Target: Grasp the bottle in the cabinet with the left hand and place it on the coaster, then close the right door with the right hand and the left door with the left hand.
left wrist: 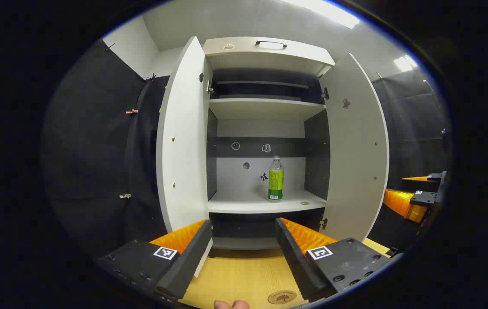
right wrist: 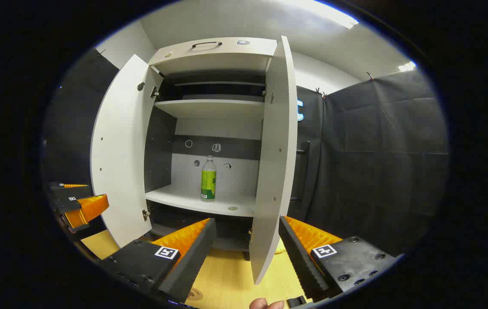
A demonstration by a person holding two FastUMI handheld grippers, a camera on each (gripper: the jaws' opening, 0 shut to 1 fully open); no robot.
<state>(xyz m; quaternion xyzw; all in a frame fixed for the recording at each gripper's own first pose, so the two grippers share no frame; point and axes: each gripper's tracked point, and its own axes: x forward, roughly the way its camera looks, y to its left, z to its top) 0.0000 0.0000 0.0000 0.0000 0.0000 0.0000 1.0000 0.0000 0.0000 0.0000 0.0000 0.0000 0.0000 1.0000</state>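
A clear bottle [left wrist: 275, 179] with a green label stands upright on the cabinet's lower shelf [left wrist: 252, 206], right of centre. Both white doors hang open: the left door [left wrist: 182, 141] and the right door [left wrist: 355, 150]. My left gripper [left wrist: 244, 234] is open, well short of the shelf and facing the bottle. A round brown coaster [left wrist: 282, 297] lies on the wooden tabletop just below it. In the right gripper view the bottle [right wrist: 208, 178] stands on the shelf, and my right gripper [right wrist: 247, 234] is open with the right door's [right wrist: 276, 150] lower edge between its fingers, untouched.
The cabinet has an upper shelf [left wrist: 265, 105] and a black handle [left wrist: 271, 43] on top. The wooden tabletop [left wrist: 239, 274] runs below the cabinet. The other gripper [left wrist: 415, 199] shows at the far right of the left gripper view. A fingertip [left wrist: 231, 304] shows at the bottom edge.
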